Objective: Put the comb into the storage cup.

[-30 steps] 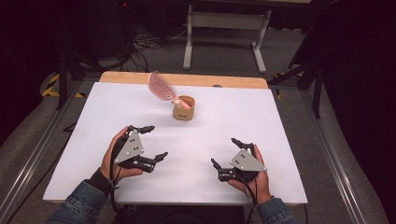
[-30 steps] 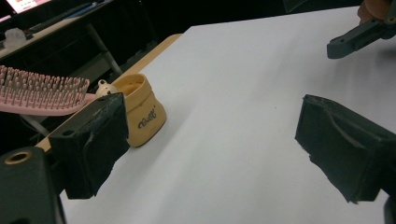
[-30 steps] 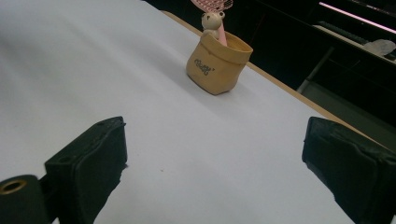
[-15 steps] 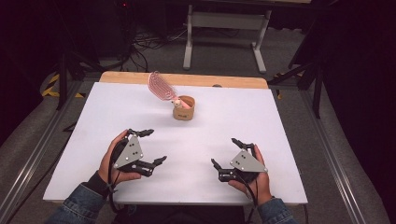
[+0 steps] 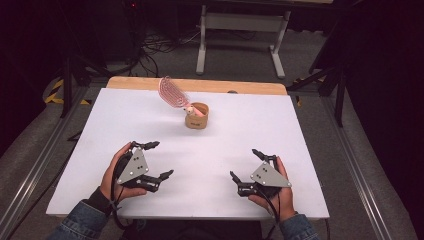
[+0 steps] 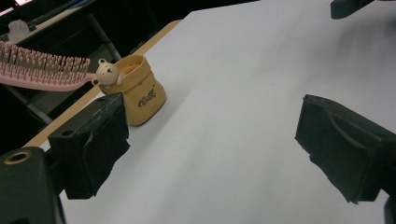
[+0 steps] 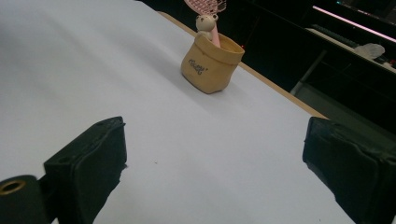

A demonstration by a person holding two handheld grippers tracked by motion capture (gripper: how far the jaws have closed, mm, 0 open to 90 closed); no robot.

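While held low near the bottom edge of the high view, spread wide and gripping nothing: left tongs (image 5: 162,159) at lower left, right tongs (image 5: 244,163) at lower right, both close over the white worktop (image 5: 100,130). Confirmed along each gripper view: black jaws far apart at the two bottom corners, bare white surface between them, no object inside. Well apart from both, up at the centre of the high view toward the far edge of the worktop: small tan cup (image 5: 197,117), upright, with a pink hairbrush (image 5: 172,92) standing in it, handle down inside, bristled head leaning out toward the upper left. At the cup's rim, a little bear (image 6: 106,72) figure on the brush's handle, peeking over the edge. Nothing else lying on the white surface. Judged from this layout: either brush already seated and only parking left, or removal not yet begun, with every working step to come. Impossible to tell which from the pictures alone. In the second case, left to do: reach forward to the centre of the frame, close one pair of tongs on the brush's neck above the rim, perhaps steady the cup with the other pair, lift out. No contact with cup or brush at this moment, and no sign of tipping.
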